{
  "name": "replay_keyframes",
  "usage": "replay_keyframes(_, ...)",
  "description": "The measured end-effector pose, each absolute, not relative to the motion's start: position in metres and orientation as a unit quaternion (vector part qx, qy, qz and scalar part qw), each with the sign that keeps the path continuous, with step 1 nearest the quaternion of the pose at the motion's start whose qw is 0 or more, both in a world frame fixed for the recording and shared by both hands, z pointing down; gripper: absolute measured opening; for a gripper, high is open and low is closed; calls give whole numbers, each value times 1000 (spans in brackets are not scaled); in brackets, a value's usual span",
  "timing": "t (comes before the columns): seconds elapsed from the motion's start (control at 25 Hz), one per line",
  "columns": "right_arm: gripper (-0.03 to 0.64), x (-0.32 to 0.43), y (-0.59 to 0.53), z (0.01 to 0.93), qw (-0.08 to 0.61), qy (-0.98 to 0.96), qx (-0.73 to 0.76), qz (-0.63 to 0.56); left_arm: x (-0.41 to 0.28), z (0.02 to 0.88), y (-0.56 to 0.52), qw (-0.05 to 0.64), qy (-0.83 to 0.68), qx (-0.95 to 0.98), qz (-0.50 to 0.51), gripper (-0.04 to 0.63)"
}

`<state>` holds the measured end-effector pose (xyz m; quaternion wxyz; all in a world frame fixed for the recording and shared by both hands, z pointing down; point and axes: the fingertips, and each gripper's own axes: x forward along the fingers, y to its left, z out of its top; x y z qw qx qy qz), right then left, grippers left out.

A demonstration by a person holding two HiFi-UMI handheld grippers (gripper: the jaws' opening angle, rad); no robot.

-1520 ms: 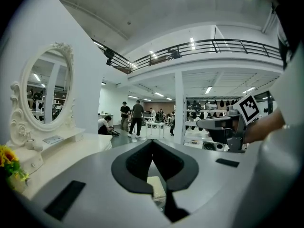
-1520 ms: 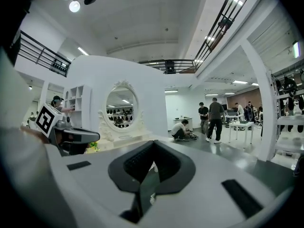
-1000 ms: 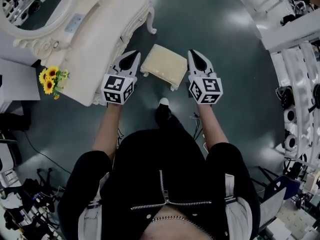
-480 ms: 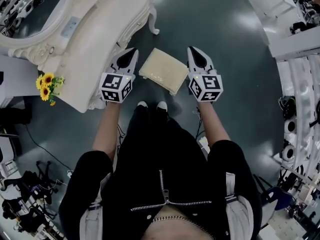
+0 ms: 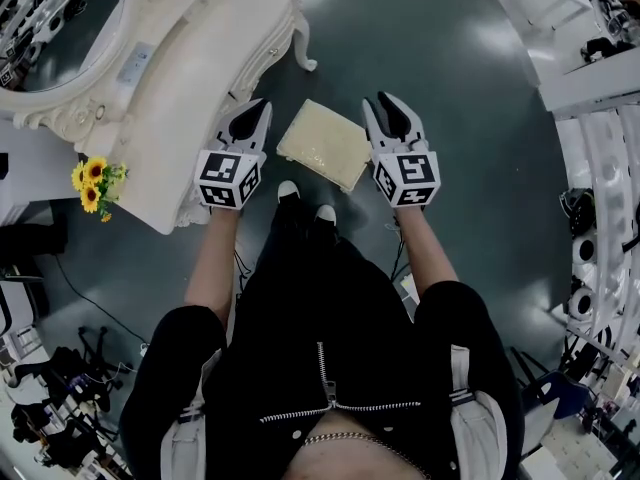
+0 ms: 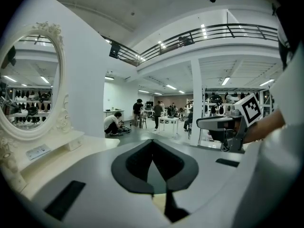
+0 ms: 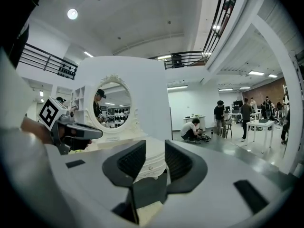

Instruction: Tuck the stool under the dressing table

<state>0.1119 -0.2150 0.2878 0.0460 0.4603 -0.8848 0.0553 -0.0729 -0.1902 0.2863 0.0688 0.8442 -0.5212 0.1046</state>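
The cream-cushioned stool (image 5: 323, 145) stood on the dark floor (image 5: 430, 58) at the centre of the head view, just right of the near end of the cream dressing counter (image 5: 190, 78), which filled the upper left of the frame. The stool was beside the counter, not under its top. An oval mirror (image 5: 55, 18) stood on the counter, and a bunch of sunflowers (image 5: 93, 181) sat at its lower left edge.

The left gripper (image 5: 262, 108) flanked the stool's left side and the right gripper (image 5: 385, 103) its right side. Whether either one touched the stool could not be told from above.

In the left gripper view, the left gripper's (image 6: 152, 144) jaws met at their tips with nothing between them. In the right gripper view, the right gripper's (image 7: 154, 148) jaws were opening, with a narrow gap between the pads. Nothing was held in that gap, and the counter's carved front showed through it.

The person's white-toed shoes (image 5: 288, 190) stood just below the stool in the head view.
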Motion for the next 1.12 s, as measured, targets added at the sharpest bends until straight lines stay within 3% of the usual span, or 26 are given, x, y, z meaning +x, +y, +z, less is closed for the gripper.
replay_keyframes(0.16,232,109,-217,285,58,-885,461,31,-72,291,-197,74,-517,846,108,21)
replay_keyframes(0.28,287,109,-220,288,62,-883,465,24,-71,297,-203,79,-511,849,112,21)
replay_keyframes(0.72,326,147,-230,349,74,-850,508,114,-57,338,-227,103,-479,862,132,21)
replay_keyframes(1.12,339,161,-216,499,95,-807,520,263,-58,418,-227,140,-470,858,153,21)
